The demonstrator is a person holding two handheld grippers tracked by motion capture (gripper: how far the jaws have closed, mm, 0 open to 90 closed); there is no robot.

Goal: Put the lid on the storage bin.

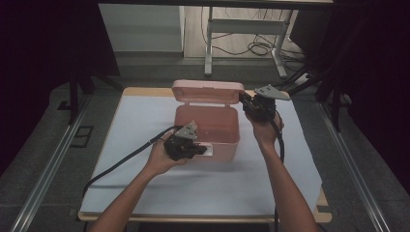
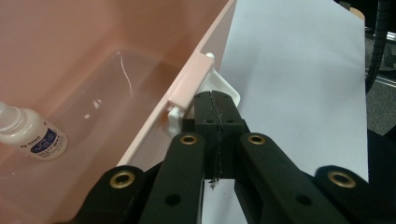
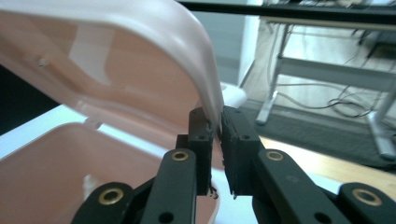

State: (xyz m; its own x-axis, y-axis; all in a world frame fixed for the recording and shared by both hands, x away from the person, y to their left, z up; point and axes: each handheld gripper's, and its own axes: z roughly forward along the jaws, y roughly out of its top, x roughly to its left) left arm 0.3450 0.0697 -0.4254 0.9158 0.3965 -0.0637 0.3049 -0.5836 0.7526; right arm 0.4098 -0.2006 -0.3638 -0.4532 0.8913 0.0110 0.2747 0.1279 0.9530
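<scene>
A pink plastic box stands mid-table with its hinged lid raised at the back. My right gripper is at the lid's right end; in the right gripper view it is shut on the lid's curved rim, above the box. My left gripper is at the box's front wall. In the left gripper view its jaws are pressed together, tips against the white latch beside the pink wall. A small white bottle with a blue label lies inside.
A white sheet covers the wooden table. Beyond its far edge stand a desk's metal legs with loose cables on the floor. Dark frames flank both sides. Each gripper's cable trails back toward the near edge.
</scene>
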